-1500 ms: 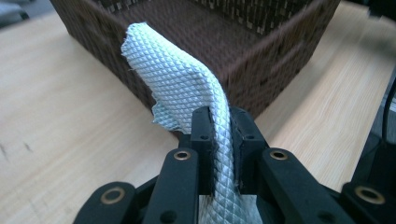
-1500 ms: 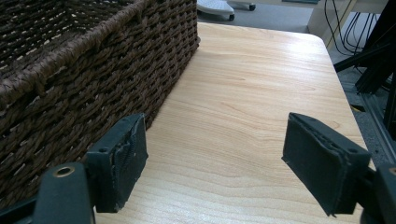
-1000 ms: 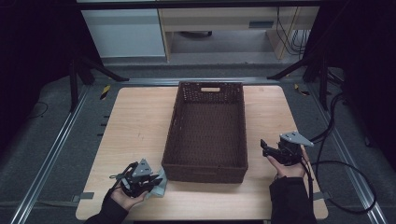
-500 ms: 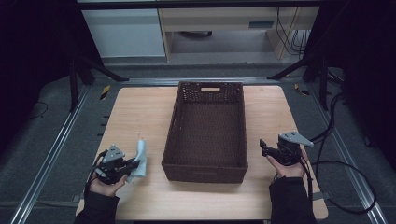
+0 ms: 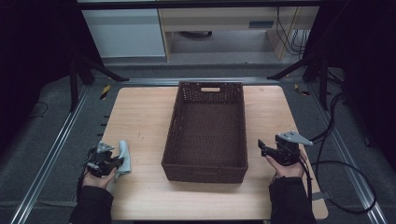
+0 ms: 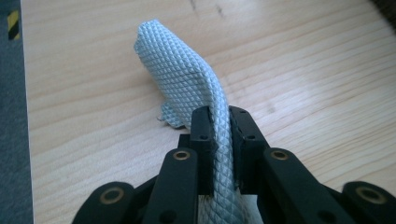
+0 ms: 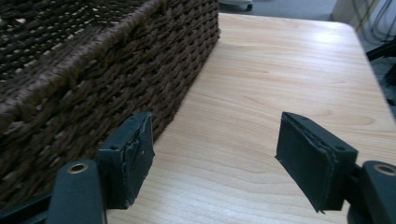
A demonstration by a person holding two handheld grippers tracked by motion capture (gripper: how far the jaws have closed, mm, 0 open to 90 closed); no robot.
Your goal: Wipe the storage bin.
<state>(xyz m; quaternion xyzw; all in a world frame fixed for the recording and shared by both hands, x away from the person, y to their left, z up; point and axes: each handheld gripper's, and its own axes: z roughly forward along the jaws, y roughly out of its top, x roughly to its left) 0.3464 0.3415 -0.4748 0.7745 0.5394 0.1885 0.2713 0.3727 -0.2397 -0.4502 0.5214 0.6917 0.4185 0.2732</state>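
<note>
A pale grey-blue quilted cloth point(image 5: 124, 155) point(image 6: 180, 77) is pinched between the jaws of my left gripper point(image 5: 118, 162) point(image 6: 219, 119), which is shut on it. The cloth's free end droops onto the wooden table near the front left edge. A dark brown woven basket point(image 5: 205, 169) point(image 7: 93, 84) stands empty in the middle of the table. My right gripper point(image 5: 261, 147) point(image 7: 215, 149) hovers just right of the basket's front right corner. It is open, its jaws have just been closing a little, and nothing is between them.
The light wooden table point(image 5: 140, 107) point(image 7: 280, 70) sits in a metal frame with rails along both sides. A cable point(image 5: 336, 163) trails from the right gripper over the right rail. Shelving stands behind the table.
My left gripper has carried the cloth leftward, from beside the basket's front left corner to the table's left edge. The right hand has stayed in place.
</note>
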